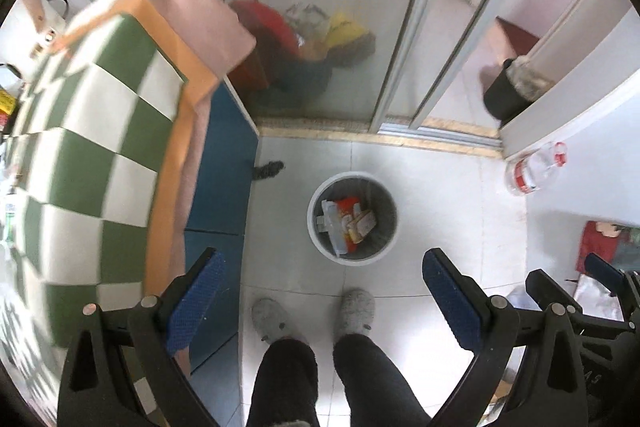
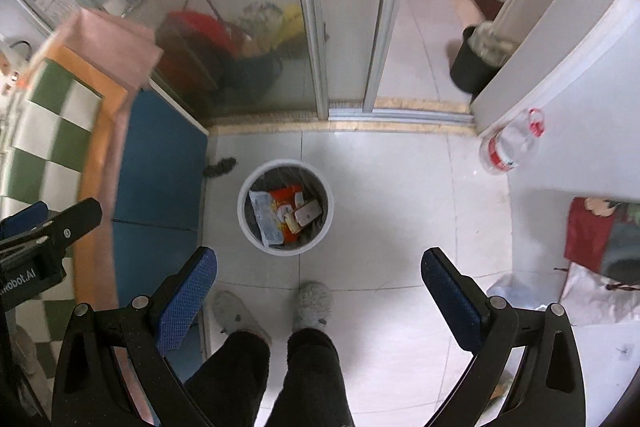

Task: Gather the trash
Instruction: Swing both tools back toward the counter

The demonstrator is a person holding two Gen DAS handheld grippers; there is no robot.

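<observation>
- Left gripper (image 1: 324,267): jaws wide apart, holding nothing, above the tiled floor (image 1: 440,211).
- Checkered tablecloth (image 1: 100,131) lies at the left.
- Trash bin (image 2: 256,227) holds wrappers (image 2: 286,213), between the fingers.
- Right gripper (image 2: 320,267): likewise wide, empty.

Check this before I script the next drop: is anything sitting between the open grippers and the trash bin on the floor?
Nothing visible blocks it. The bin stands open-topped on bare tile, wrappers already inside. The left gripper and right gripper are both open and empty.
</observation>
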